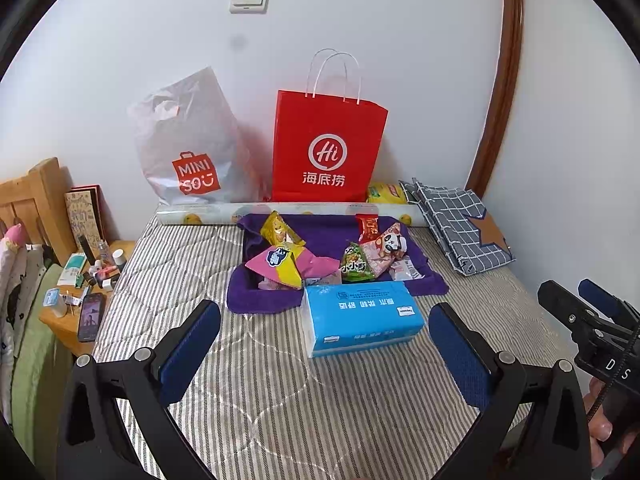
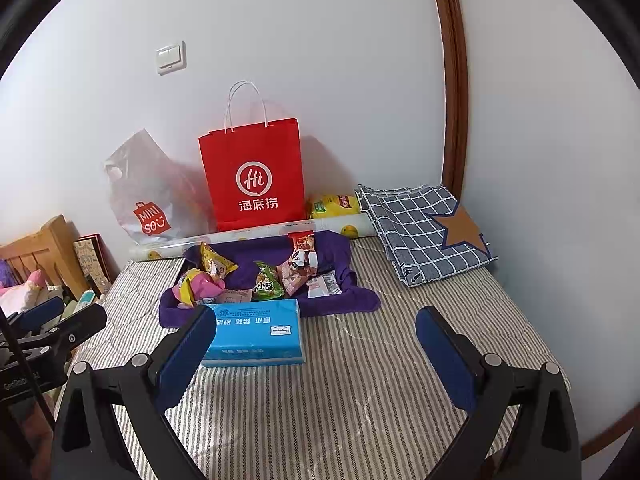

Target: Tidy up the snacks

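Note:
Several snack packets lie on a purple cloth (image 1: 332, 236) (image 2: 340, 304) on the striped bed: a pink and yellow bag (image 1: 288, 266) (image 2: 200, 286), a green packet (image 1: 355, 266) (image 2: 267, 285), a panda packet (image 1: 386, 248) (image 2: 298, 268) and a red one (image 1: 368, 226) (image 2: 303, 244). A blue tissue pack (image 1: 360, 318) (image 2: 256, 334) lies in front of them. My left gripper (image 1: 326, 334) hangs open above the bed, short of the tissue pack. My right gripper (image 2: 316, 340) is open too, with nothing between its fingers.
A red paper bag (image 1: 328, 148) (image 2: 254, 176) and a grey plastic bag (image 1: 188, 144) (image 2: 148, 196) lean on the wall behind a paper roll (image 1: 200, 213). A folded checked cloth (image 1: 460, 228) (image 2: 424, 228) lies right. A cluttered bedside table (image 1: 80, 280) stands left.

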